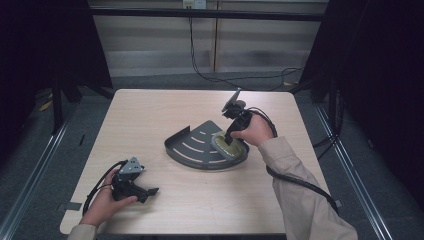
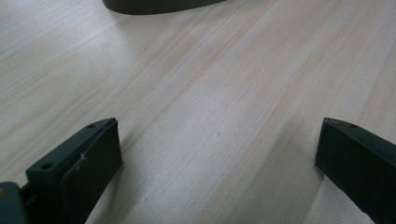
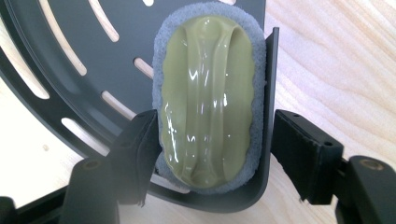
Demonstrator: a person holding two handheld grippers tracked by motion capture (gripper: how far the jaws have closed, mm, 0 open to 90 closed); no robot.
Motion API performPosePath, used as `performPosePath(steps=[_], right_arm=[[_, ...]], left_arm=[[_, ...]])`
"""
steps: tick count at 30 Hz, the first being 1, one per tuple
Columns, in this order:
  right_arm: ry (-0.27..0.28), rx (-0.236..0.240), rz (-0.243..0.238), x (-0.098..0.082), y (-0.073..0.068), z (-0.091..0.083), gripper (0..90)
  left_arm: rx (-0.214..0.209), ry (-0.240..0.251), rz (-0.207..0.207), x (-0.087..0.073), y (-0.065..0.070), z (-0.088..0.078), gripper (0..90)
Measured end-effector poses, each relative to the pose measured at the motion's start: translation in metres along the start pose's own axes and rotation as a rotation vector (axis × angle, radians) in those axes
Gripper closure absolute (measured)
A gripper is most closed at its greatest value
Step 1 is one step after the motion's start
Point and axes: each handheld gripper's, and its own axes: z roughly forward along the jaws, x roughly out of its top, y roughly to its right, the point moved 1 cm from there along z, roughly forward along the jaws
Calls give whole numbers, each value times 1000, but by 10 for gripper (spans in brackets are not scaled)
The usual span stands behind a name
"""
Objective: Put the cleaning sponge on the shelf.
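A dark grey quarter-round slotted tray lies in the middle of the wooden table. An oval scrubber with an olive-green glossy grip on a grey sponge pad rests in the tray's right corner against its straight wall. My right gripper points down over it. In the right gripper view the gripper is open: one jaw stands at the scrubber's side inside the tray, the other outside the tray wall with a gap. My left gripper rests open at the front left, with bare table between its jaws.
The tray's curved rim shows at the top of the left gripper view, well ahead of the jaws. Black cables trail from both grippers across the table. Dark frames and curtains flank the table, and a wall with a hanging cable stands behind.
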Motion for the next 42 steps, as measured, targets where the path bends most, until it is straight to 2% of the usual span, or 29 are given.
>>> performPosePath(steps=[17,42], right_arm=[[11,-2,-20,-14,1,-12,277],[20,11,-64,-46,5,-28,225]], left_arm=[[7,-5,9,0,0,0,1],[3,-4,5,0,0,0,0]])
